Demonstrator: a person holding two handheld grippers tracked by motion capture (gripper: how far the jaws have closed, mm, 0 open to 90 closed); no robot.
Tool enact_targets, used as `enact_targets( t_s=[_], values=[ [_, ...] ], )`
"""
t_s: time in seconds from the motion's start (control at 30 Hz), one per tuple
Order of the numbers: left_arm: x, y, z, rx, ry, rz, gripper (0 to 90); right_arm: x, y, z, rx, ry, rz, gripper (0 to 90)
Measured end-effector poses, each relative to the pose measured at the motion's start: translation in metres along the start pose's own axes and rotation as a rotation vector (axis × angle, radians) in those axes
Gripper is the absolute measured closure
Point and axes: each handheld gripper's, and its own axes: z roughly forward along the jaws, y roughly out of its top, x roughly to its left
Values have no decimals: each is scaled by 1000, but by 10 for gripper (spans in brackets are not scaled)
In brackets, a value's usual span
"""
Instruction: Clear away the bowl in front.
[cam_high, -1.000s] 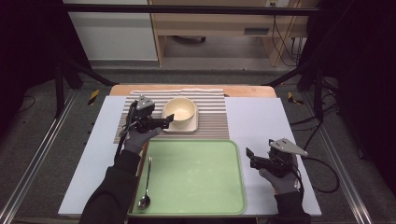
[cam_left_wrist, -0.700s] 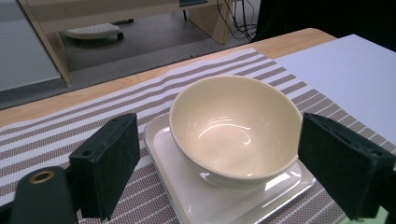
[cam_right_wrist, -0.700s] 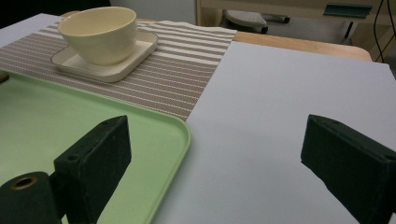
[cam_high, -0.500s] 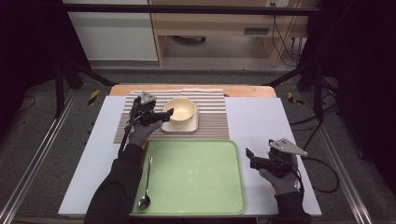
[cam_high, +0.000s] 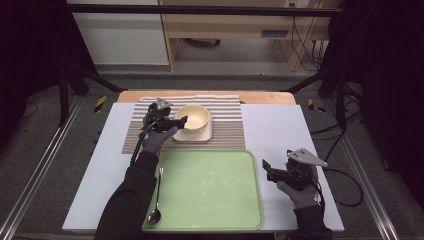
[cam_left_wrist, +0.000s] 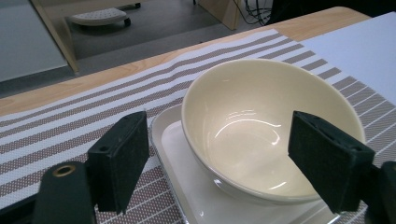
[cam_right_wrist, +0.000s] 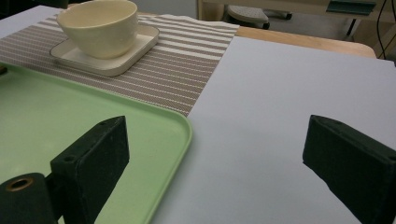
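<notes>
Here, a cream bowl (cam_high: 193, 118) sits on a white square saucer (cam_high: 204, 135) atop a striped placemat (cam_high: 227, 131) at twelve o'clock on the tabletop. The left tongs (cam_high: 183, 121), jaws just closing, straddle its near rim without pinching. The right tongs (cam_high: 264, 167) rest spread at four o'clock. A shallow bite could tip the bowl off its saucer.

Left gripper (cam_high: 181, 121) closing, right gripper (cam_high: 266, 169) agape

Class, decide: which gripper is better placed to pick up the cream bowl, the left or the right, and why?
Left. The left gripper is at the bowl, its jaws just closing around the rim, one inside, one outside. The right gripper rests open, far off beside the green tray.
</notes>
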Motion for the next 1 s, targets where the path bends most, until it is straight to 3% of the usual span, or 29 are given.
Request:
enact_targets(
  t_s=[0.2, 0.4, 0.57, 0.7, 0.83, 1.0],
  values=[
    [4, -5, 9, 32, 9, -42, 314, -1, 0, 1, 3, 0, -1, 73],
    [5, -8, 16, 69, 10, -53, 459, -1, -1, 2, 8, 1, 5, 74],
    [5, -8, 18, 80, -1, -85, 525, -1, -2, 2, 8, 2, 6, 74],
    [4, -6, 21, 108, 8, -88, 548, -1, -2, 2, 9, 3, 7, 74],
    [0, -3, 26, 150, 20, -66, 572, -1, -2, 2, 10, 4, 5, 74],
    [2, -6, 32, 160, 20, -119, 618, -1, -2, 3, 10, 2, -3, 74]
  ],
)
